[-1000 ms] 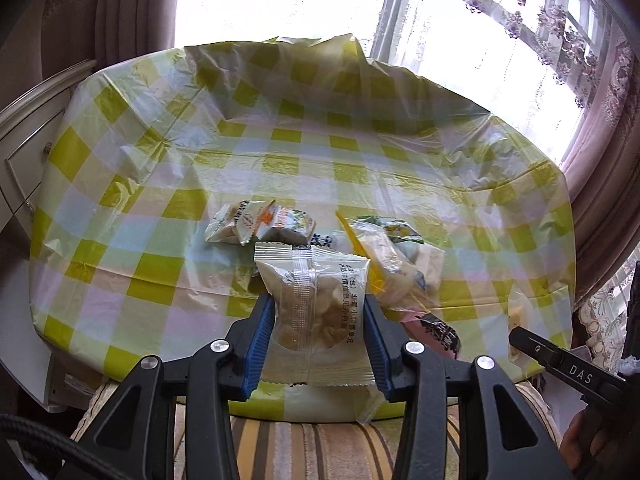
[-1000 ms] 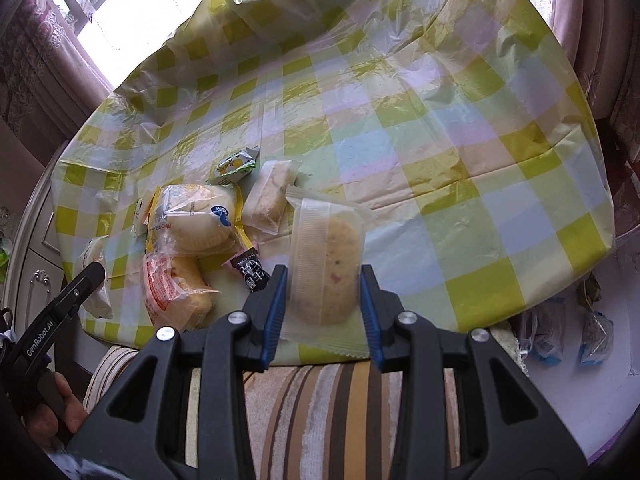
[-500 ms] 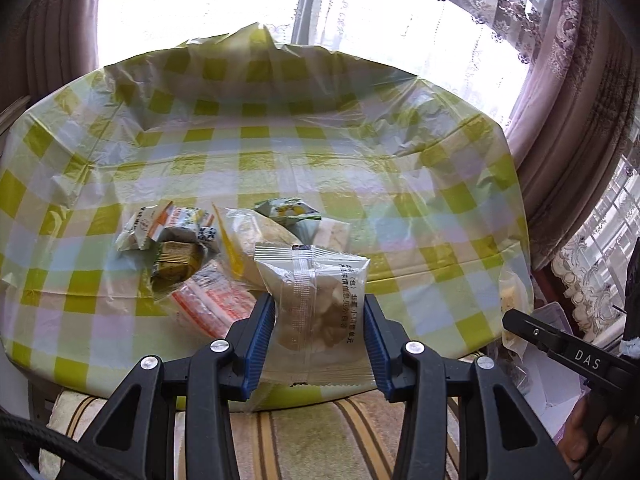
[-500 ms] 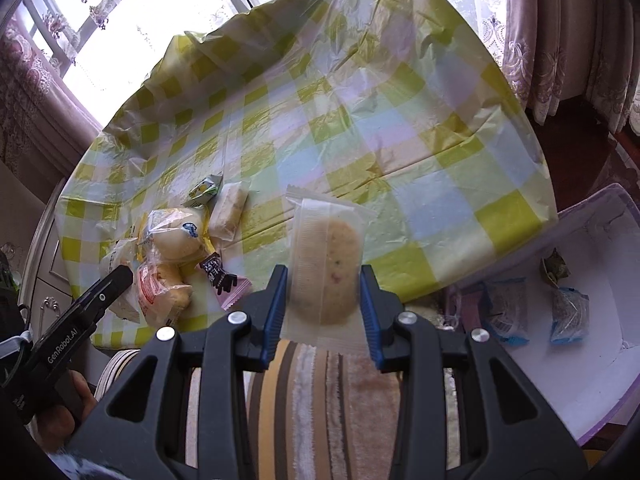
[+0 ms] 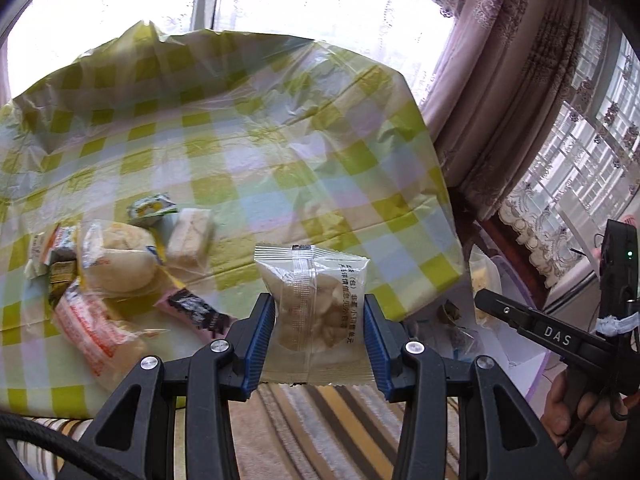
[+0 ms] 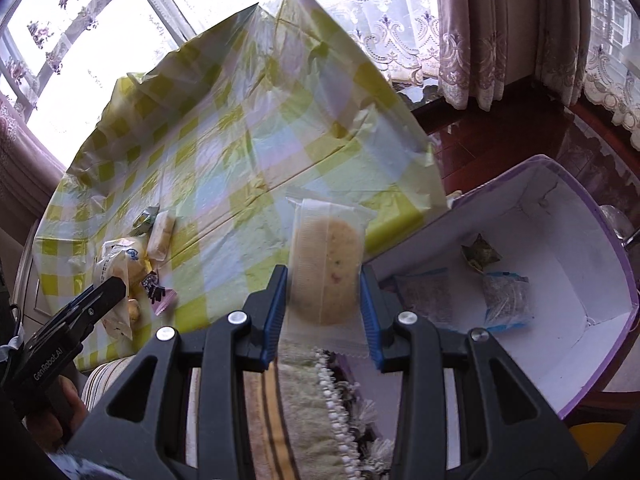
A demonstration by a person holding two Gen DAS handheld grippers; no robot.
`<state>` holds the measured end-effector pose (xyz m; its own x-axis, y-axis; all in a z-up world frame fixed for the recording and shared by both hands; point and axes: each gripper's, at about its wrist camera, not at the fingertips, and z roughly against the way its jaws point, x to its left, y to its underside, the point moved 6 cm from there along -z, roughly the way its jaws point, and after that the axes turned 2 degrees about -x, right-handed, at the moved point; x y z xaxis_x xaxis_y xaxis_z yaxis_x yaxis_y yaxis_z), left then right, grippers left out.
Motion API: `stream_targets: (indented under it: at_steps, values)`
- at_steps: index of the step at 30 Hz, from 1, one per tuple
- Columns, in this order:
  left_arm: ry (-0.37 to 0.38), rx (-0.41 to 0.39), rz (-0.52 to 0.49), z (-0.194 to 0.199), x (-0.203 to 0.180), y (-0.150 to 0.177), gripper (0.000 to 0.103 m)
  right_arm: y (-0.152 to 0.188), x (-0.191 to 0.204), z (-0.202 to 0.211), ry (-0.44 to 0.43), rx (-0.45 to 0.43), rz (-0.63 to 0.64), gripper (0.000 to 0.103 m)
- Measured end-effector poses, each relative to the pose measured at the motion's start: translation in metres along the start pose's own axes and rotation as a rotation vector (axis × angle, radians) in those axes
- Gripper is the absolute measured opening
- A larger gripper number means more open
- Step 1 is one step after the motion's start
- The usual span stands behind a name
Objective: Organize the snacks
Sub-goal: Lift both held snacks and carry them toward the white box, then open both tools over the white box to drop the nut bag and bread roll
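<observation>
Left claw (image 5: 319, 334): closed to a narrow gap on a clear snack packet (image 5: 316, 312); blue pads press both side edges; packet upright, top seal uppermost.
Right claw (image 6: 323, 308): likewise narrowed on a round-cake packet (image 6: 326, 272), pads on its two long sides; lower seal hangs below the pads.
Location of held items: both packets in the air off the near edge of the desk (image 6: 224, 152); the cake packet sits close to the wall of the purple-rimmed box (image 6: 580, 292).
Box contents: three small packets on the white floor, well apart from the cake packet.
Remaining snacks (image 5: 116, 264): a loose cluster on the checked cloth at the left of the desk, untouched.
Handling, judged: light, soft film wrappers; slippery surface; contents crumbly, so firm squeezing risks crushing.
Hold point, judged: across the filled middle, as now; the flat seals alone would slip.
Step, judged: carrying both to the box; release not yet done.
Risk, judged: a packet twisting between the pads when lowered.
</observation>
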<state>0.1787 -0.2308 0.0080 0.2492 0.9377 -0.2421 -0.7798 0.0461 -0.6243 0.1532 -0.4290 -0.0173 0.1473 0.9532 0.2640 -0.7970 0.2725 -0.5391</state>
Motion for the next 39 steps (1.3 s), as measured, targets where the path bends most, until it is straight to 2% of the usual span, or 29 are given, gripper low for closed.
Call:
stream_targets:
  at_steps: [6, 15, 23, 26, 30, 39]
  values:
    - [0.091, 0.062, -0.074, -0.02, -0.047, 0.003, 0.045, -0.003, -0.041, 0.005, 0.057, -0.008, -0.054, 0.039]
    - [0.221, 0.171, -0.144, -0.043, -0.105, 0.017, 0.045, 0.002, -0.083, 0.007, 0.107, 0.003, -0.119, 0.039]
    - [0.332, 0.243, -0.2, -0.051, -0.141, 0.032, 0.046, 0.002, -0.102, 0.012, 0.123, 0.001, -0.159, 0.039]
    - [0.383, 0.284, -0.214, -0.053, -0.15, 0.039, 0.052, 0.0, -0.102, 0.014, 0.128, -0.005, -0.159, 0.042]
    - [0.376, 0.277, -0.196, -0.052, -0.144, 0.038, 0.056, -0.001, -0.1, 0.014, 0.116, -0.009, -0.161, 0.048]
    - [0.328, 0.238, -0.128, -0.048, -0.115, 0.031, 0.056, 0.0, -0.09, 0.012, 0.1, -0.002, -0.158, 0.052]
